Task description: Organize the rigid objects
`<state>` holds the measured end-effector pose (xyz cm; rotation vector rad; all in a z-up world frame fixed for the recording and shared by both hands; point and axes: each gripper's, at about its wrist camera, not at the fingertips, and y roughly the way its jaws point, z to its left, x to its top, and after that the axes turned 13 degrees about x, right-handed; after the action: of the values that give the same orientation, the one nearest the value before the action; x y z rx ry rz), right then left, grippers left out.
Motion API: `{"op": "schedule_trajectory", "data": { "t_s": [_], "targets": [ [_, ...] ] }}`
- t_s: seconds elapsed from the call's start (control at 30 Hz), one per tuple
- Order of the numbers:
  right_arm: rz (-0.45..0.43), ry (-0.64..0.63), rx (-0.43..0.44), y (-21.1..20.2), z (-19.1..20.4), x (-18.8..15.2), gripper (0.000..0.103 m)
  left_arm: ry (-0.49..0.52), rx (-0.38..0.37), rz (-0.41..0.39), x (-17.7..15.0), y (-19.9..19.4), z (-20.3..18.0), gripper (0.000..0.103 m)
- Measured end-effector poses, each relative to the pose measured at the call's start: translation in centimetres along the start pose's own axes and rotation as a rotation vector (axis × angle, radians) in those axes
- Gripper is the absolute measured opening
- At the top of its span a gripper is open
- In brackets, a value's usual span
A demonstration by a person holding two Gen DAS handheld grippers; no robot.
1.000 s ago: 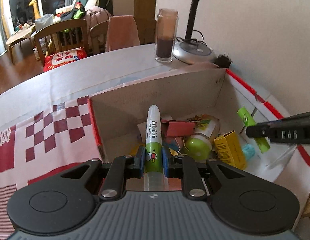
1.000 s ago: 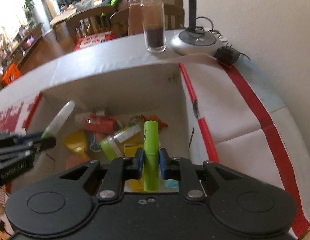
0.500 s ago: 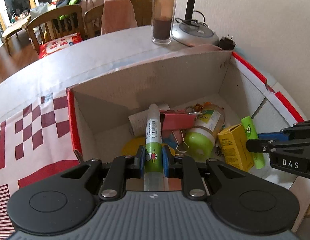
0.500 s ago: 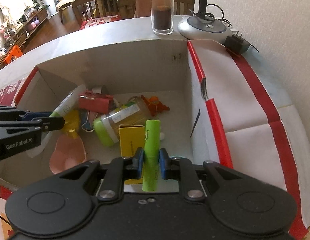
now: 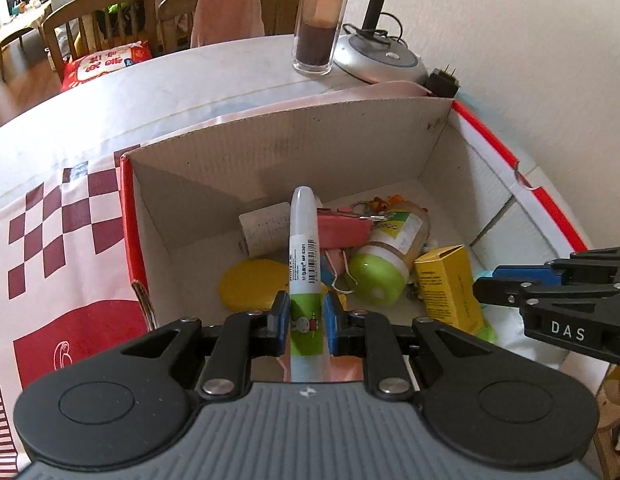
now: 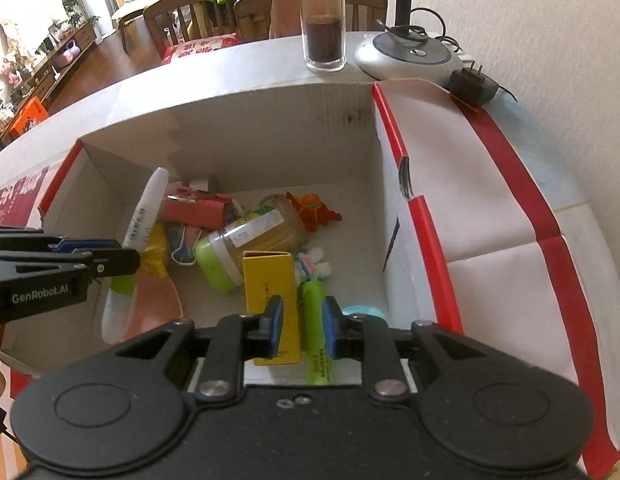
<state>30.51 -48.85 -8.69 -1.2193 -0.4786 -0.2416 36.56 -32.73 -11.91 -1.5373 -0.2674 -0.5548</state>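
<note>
Left gripper [image 5: 306, 322] clamps a white-and-green glue pen [image 5: 304, 256] between its blue pads, the pen pointing down into the open cardboard box [image 5: 294, 152]. Right gripper [image 6: 300, 330] has its jaws opening; the green marker [image 6: 315, 320] sits between them, leaning against the right pad with a gap at the left one, low over the box floor. Beside the marker lies a yellow carton [image 6: 268, 284], and past it a jar with a green lid [image 6: 246, 246], a red binder clip [image 6: 196, 210], an orange toy figure [image 6: 314, 210] and a small white bunny toy [image 6: 312, 266]. The box stands on the desk [image 5: 110, 92], where a glass bottle [image 5: 320, 20] with dark contents and a lamp base [image 5: 380, 58] sit behind it near the wall.
</note>
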Motion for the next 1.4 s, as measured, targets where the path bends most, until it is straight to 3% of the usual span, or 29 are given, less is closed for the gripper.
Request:
{"op": "schedule_trajectory", "data": {
  "t_s": [0.3, 0.47, 1.03, 1.13, 1.2, 1.4],
  "targets": [
    [-0.054, 0.038, 0.022, -1.9, 1.8, -0.5, 0.035, 0.008, -0.033, -0.062, -1.1, -2.5, 1.2, 0.018],
    [-0.106, 0.035, 0.029, -3.2, 3.8, -1.2, 0.058, 0.013, -0.051, -0.104, -1.8, -4.4, 2.5, 0.018],
    [-0.266, 0.035, 0.047, -7.1, 10.4, -4.4, 0.077, 0.070, -0.090, -0.243, -5.3, -10.8, 6.9, 0.019],
    [-0.293, 0.029, 0.043, -7.9, 11.3, -5.1, 0.080, 0.082, -0.094, -0.261, -5.9, -11.6, 7.4, 0.033],
    [-0.308, 0.027, 0.042, -8.3, 11.8, -5.5, 0.081, 0.079, -0.097, -0.275, -6.4, -12.1, 7.8, 0.061],
    [-0.366, 0.018, 0.035, -10.0, 13.2, -6.9, 0.090, 0.082, -0.118, -0.309, -7.6, -13.6, 8.6, 0.066]
  ]
}}
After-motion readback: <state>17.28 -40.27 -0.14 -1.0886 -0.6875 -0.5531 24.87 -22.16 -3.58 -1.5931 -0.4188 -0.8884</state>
